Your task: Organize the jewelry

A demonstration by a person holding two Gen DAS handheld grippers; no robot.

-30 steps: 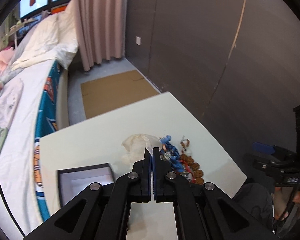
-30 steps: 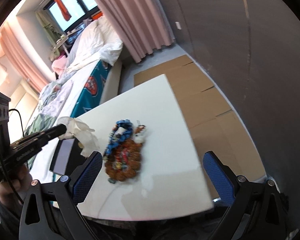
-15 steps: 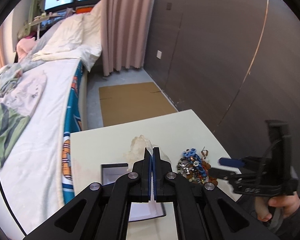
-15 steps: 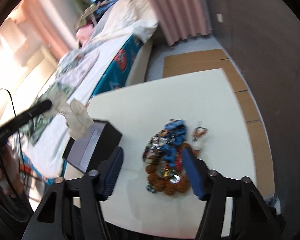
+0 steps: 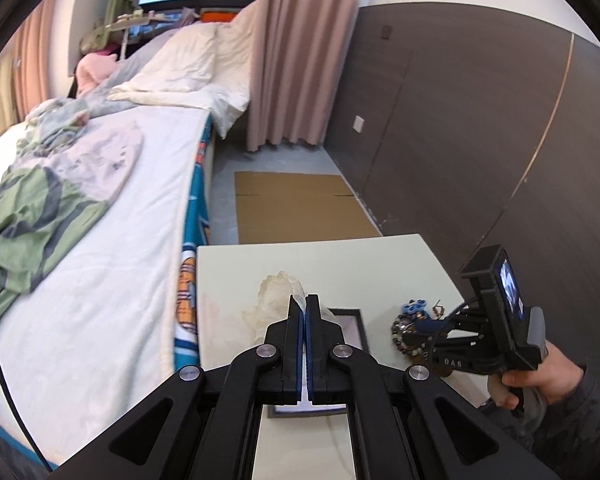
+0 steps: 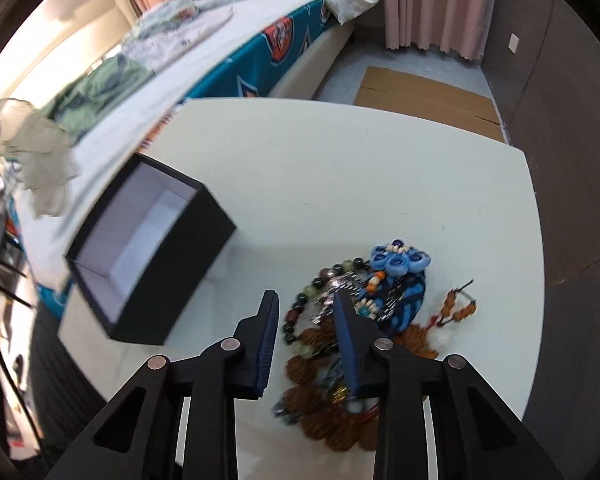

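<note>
Jewelry (image 6: pixel 364 332) lies heaped on the white table (image 6: pixel 380 184), at five o'clock from the open black box (image 6: pixel 148 256). Since a second ago the right gripper (image 6: pixel 306 298) has been narrowed from wide open to partly apart and brought down over the heap's beaded bracelet (image 6: pixel 300 320); a pick is judged imminent. The left gripper (image 5: pixel 303 300) is kept clamped on crumpled tissue paper (image 5: pixel 278 292), lifted clear of the box. The box's empty interior is shown only by the right view; the person's right hand (image 5: pixel 540 376) only by the left.
</note>
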